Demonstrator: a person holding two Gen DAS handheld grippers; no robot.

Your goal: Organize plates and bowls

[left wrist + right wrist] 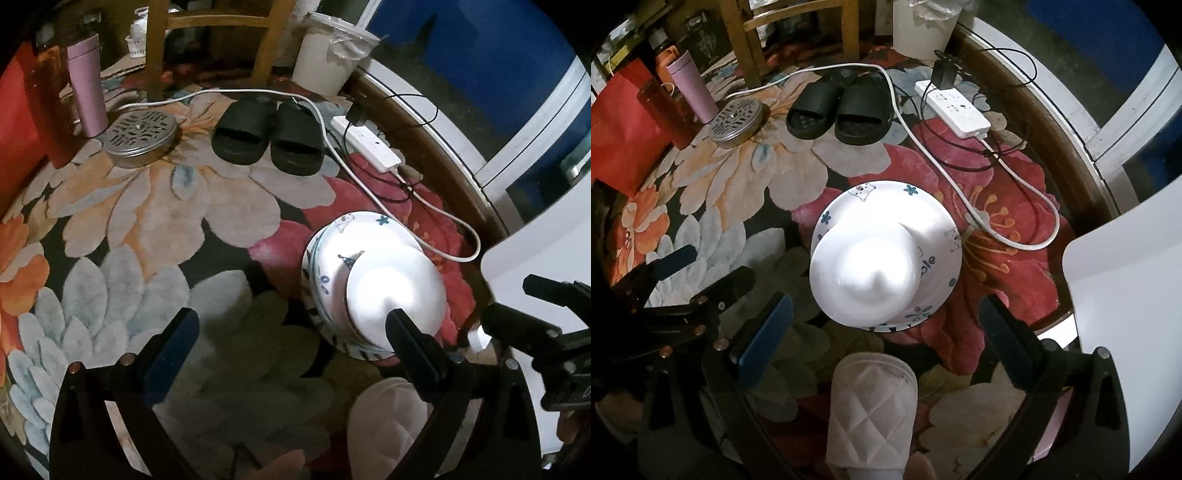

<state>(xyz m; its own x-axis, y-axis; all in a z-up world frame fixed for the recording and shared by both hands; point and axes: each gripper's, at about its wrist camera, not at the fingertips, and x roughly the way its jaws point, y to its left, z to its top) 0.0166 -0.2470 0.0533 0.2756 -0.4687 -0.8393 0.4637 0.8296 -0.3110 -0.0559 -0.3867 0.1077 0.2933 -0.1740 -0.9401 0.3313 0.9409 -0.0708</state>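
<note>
The stack of dishes (pixel 886 254) stood on a glass desk (pixel 1067 184), roughly at its middle. A plain white bowl (pixel 871 273) lay upside down on top of wider patterned plates (pixel 905 199), offset toward the near rim rather than centred. Smaller on larger, mouth down — that looked like a deliberate nesting that keeps the pile stable and compact, and I judged the sorting largely done. The plates carried blue flowers and small cartoon faces; the only legible writing was a blue fragment reading "ole" on the right rim, the rest hidden under the bowl.

The right tongs (pixel 882 325) hung just short of the stack, spread wide with nothing between them, the pile framed in the gap. The left tongs (pixel 291 332) were equally wide and empty, off to the stack's left, one finger (pixel 410 339) overlapping the bowl's edge in that view — contact I could not confirm.

Through the glass showed a floral carpet (pixel 147 206), black slippers (pixel 266 136) and a white power strip (pixel 953 107), whose markings were too small to read.
</note>
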